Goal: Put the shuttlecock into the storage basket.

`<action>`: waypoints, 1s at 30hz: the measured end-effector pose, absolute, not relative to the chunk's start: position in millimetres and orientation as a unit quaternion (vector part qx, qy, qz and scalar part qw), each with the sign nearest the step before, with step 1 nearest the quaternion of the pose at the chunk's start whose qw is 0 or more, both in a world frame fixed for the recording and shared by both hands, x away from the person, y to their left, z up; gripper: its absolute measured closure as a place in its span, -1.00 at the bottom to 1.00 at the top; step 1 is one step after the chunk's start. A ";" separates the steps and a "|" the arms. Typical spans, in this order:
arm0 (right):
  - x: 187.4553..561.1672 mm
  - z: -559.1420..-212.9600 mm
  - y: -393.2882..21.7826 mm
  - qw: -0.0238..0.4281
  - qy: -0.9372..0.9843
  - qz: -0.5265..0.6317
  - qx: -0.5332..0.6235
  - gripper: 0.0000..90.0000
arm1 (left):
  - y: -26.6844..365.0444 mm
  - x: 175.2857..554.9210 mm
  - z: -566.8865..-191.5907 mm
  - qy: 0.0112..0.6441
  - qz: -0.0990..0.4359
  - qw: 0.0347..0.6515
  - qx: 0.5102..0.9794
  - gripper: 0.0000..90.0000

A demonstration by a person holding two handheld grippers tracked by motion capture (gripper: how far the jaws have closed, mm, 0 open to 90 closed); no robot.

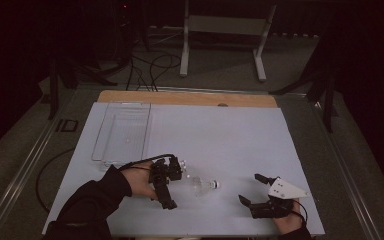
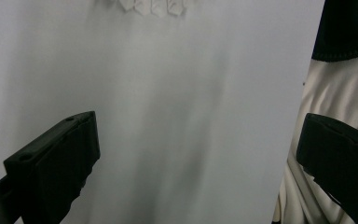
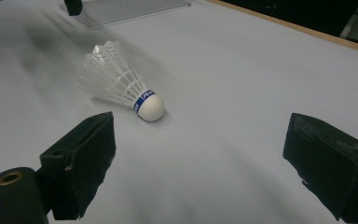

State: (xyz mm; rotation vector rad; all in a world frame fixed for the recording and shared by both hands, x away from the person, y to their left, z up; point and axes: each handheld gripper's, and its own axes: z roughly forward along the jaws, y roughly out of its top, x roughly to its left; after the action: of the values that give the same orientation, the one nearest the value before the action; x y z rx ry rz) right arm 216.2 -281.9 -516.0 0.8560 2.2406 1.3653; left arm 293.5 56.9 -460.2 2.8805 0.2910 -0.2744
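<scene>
White plastic feathers and a white cork nose: the shuttlecock (image 1: 203, 186) lies on its side on the pale table sheet (image 1: 230, 135), near my edge, between my two hands. Its long axis runs left to right, skirt toward my left gripper (image 1: 164, 181), cork toward my right gripper (image 1: 254, 192). My left jaws stand wide apart and hold nothing; the skirt is just beside them, so that hand is the nearer one, though its own camera looks past the feathers (image 2: 151, 7) down at the sheet. My right jaws are also spread wide and empty, and through them I see the shuttlecock (image 3: 121, 84) ahead and to the left, cork facing me. A clear tray (image 1: 122, 132) sits at the far left. Beyond the table the room is dark, with cables and a metal stand on the floor.
</scene>
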 end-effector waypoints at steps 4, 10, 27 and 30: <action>216.5 -516.4 -282.2 0.192 0.798 0.485 0.303 -0.80 | 51.2 298.1 -459.7 0.096 -0.094 0.107 0.985 -1.00; 216.2 -516.2 -282.3 0.192 0.798 0.485 0.303 -0.80 | 45.7 303.8 -462.8 0.095 -0.098 0.105 0.985 -1.00; 216.4 -516.6 -282.0 0.191 0.799 0.485 0.300 -0.80 | 30.1 321.4 -465.6 0.091 -0.076 0.114 0.986 -0.97; 216.3 -516.4 -282.3 0.191 0.799 0.484 0.300 -0.80 | 25.0 325.9 -468.2 0.090 -0.078 0.122 0.985 -0.91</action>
State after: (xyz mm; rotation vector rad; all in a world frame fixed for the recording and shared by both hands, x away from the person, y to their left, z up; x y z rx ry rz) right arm 216.3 -282.3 -516.4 0.8429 2.2452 1.3609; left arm 325.9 25.0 -468.2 2.8759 0.2619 -0.2265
